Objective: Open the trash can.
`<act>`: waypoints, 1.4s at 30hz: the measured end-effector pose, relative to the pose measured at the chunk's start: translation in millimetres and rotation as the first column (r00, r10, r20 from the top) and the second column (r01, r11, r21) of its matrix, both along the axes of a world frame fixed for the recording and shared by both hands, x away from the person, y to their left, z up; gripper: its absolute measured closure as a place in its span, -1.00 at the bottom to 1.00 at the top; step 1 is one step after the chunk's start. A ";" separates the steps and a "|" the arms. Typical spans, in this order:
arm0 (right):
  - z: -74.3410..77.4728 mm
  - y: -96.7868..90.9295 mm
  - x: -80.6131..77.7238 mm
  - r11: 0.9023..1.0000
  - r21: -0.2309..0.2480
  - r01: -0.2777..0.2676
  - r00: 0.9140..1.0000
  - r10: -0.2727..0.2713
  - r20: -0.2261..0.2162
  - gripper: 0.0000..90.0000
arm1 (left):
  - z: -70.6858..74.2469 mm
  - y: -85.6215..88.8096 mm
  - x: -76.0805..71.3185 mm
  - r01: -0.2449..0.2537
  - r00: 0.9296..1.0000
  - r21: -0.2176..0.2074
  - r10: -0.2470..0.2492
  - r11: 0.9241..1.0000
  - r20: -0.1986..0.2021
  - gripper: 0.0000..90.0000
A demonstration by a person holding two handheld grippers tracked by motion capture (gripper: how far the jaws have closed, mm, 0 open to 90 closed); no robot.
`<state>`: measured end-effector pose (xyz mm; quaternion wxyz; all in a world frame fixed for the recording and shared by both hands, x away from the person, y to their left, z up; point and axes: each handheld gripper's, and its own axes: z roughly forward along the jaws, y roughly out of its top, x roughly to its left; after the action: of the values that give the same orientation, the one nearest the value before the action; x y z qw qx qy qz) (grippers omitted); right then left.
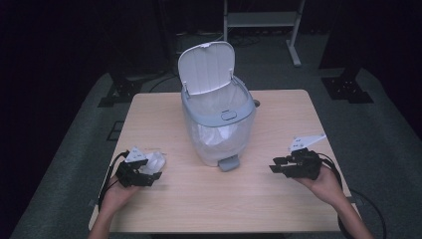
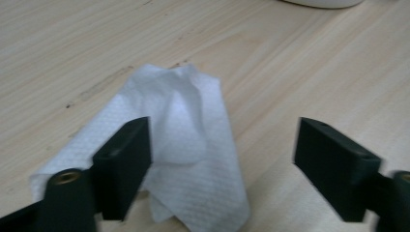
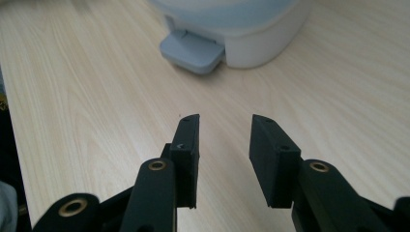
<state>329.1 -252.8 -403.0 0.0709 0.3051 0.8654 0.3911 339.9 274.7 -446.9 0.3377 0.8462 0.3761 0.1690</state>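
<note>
While left gripper [image 2: 220,159] straddles tissue [image 2: 183,145], jaws apart; no writing legible.

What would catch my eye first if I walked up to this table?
Probably the white pedal bin with its lid flipped up, mid-table on the pale wooden table. Next, the crumpled white paper tissue lying between the open left gripper jaws, and the right gripper, empty, near the bin's grey pedal.

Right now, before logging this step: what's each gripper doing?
Left gripper: open, jaws astride the tissue, not pinching it.
Right gripper: open, empty.
</note>
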 end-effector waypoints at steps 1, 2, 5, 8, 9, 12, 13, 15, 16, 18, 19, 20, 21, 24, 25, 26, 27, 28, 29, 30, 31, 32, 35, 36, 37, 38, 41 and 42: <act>-2.7 -1.1 -1.1 1.000 0.002 0.001 1.000 -0.001 -0.003 0.39 | -0.1 0.8 2.2 -0.008 1.000 0.001 0.008 1.000 -0.009 -0.46; -2.7 -1.1 -1.1 1.000 0.002 0.001 1.000 -0.001 -0.003 0.39 | -0.1 0.8 2.2 -0.008 1.000 0.001 0.008 1.000 -0.009 -0.40; -9.1 -5.1 -3.6 1.000 0.005 0.005 1.000 -0.005 -0.012 0.39 | -1.1 3.4 9.2 -0.028 0.999 0.019 0.029 0.999 -0.019 -0.40; -14.2 -8.7 -5.1 1.000 0.008 0.008 1.000 -0.008 -0.018 0.36 | -3.0 5.2 16.2 -0.040 0.999 0.047 0.041 0.998 -0.026 -0.33; -15.4 -9.4 -5.7 1.000 0.007 0.009 1.000 -0.009 -0.020 0.35 | -3.7 5.6 19.3 -0.040 0.999 0.059 0.042 0.997 -0.030 -0.33; -19.3 -10.5 -7.8 1.000 -0.003 0.007 1.000 -0.007 -0.017 0.32 | -5.6 6.2 27.8 -0.043 0.998 0.067 0.047 0.997 -0.052 -0.27; -19.3 -10.5 -7.8 1.000 -0.003 0.007 1.000 -0.007 -0.017 0.32 | -5.6 6.2 27.8 -0.043 0.998 0.067 0.047 0.997 -0.052 -0.24; -22.9 -10.0 -8.9 1.000 -0.002 0.001 1.000 -0.001 -0.019 0.30 | -6.7 5.8 32.6 -0.040 0.996 0.067 0.045 0.997 -0.072 -0.19; -24.3 -9.7 -8.9 1.000 -0.004 -0.002 1.000 0.002 -0.022 0.30 | -7.0 5.4 33.8 -0.036 0.996 0.076 0.042 0.996 -0.080 -0.18; -25.8 -9.6 -8.8 1.000 -0.006 -0.004 1.000 0.004 -0.026 0.30 | -7.8 4.7 34.7 -0.034 0.996 0.079 0.041 0.996 -0.084 -0.12; -27.2 -9.5 -8.8 1.000 -0.006 -0.005 1.000 0.005 -0.024 0.29 | -8.4 4.3 35.5 -0.029 0.995 0.081 0.036 0.996 -0.092 -0.12; -29.5 -9.5 -8.7 1.000 0.002 -0.006 1.000 0.006 -0.031 0.27 | -9.5 3.1 36.5 -0.023 0.994 0.081 0.031 0.996 -0.100 -0.07; -30.5 -9.3 -8.7 1.000 0.006 -0.006 1.000 0.007 -0.031 0.27 | -9.7 2.9 37.1 -0.017 0.994 0.089 0.026 0.996 -0.107 -0.04; -33.2 -8.8 -8.7 1.000 0.015 -0.008 1.000 0.008 -0.027 0.25 | -10.8 1.7 38.3 -0.019 0.992 0.080 0.029 0.997 -0.122 0.01; -33.2 -8.8 -8.7 1.000 0.015 -0.008 1.000 0.008 -0.027 0.25 | -10.8 1.7 38.3 -0.019 0.992 0.080 0.029 0.997 -0.122 0.03; -34.2 -8.6 -8.7 1.000 0.016 -0.008 1.000 0.008 -0.024 0.25 | -10.5 1.7 38.8 -0.020 0.991 0.078 0.030 0.997 -0.129 0.03; -35.9 -8.4 -8.9 1.000 0.014 -0.008 1.000 0.008 -0.021 0.25 | -10.1 1.3 38.8 -0.021 0.990 0.078 0.031 0.997 -0.134 0.07; -35.9 -8.4 -8.9 1.000 0.014 -0.008 1.000 0.008 -0.021 0.25 | -10.1 1.3 38.8 -0.021 0.990 0.078 0.031 0.997 -0.134 0.09; -36.8 -8.7 -8.6 1.000 0.017 -0.012 1.000 0.012 -0.018 0.24 | -9.9 1.1 38.8 -0.020 0.990 0.078 0.030 0.997 -0.136 0.09; -37.5 -9.5 -8.7 1.000 0.020 -0.011 1.000 0.011 -0.015 0.22 | -9.6 0.4 38.7 -0.024 0.990 0.075 0.034 0.997 -0.138 0.19; -37.5 -9.5 -8.7 1.000 0.020 -0.011 1.000 0.011 -0.015 0.22 | -9.6 0.4 38.7 -0.024 0.990 0.075 0.034 0.997 -0.138 0.21; -37.6 -10.4 -9.0 1.000 0.024 -0.009 1.000 0.009 -0.009 0.21 | -9.4 0.1 38.5 -0.029 0.989 0.073 0.039 0.997 -0.142 0.26; -37.7 -11.4 -9.3 1.000 0.029 -0.007 1.000 0.008 -0.004 0.20 | -8.6 -0.4 38.8 -0.028 0.989 0.077 0.039 0.997 -0.146 0.33; -38.4 -12.3 -9.6 0.999 0.035 -0.004 1.000 0.004 -0.003 0.19 | -8.3 -1.3 38.8 -0.026 0.988 0.077 0.037 0.997 -0.149 0.39; -38.4 -12.3 -9.6 0.999 0.035 -0.004 1.000 0.004 -0.003 0.19 | -8.3 -1.3 38.8 -0.026 0.988 0.077 0.037 0.997 -0.149 0.43; -39.4 -12.7 -9.5 0.999 0.035 -0.004 1.000 0.004 -0.001 0.19 | -8.0 -2.4 38.9 -0.020 0.988 0.077 0.031 0.997 -0.153 0.49; -40.0 -12.7 -9.7 0.999 0.035 0.000 1.000 0.000 0.000 0.16 | -7.7 -3.6 39.0 -0.015 0.987 0.074 0.027 0.997 -0.158 0.57; -40.8 -12.6 -9.8 0.999 0.034 0.004 1.000 -0.004 0.000 0.15 | -7.6 -4.0 39.4 -0.015 0.986 0.066 0.025 0.998 -0.166 0.65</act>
<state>319.3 -265.3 -443.8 0.0668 0.3079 0.8581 0.4055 379.3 270.7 -454.5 0.2756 0.8640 0.4058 0.1131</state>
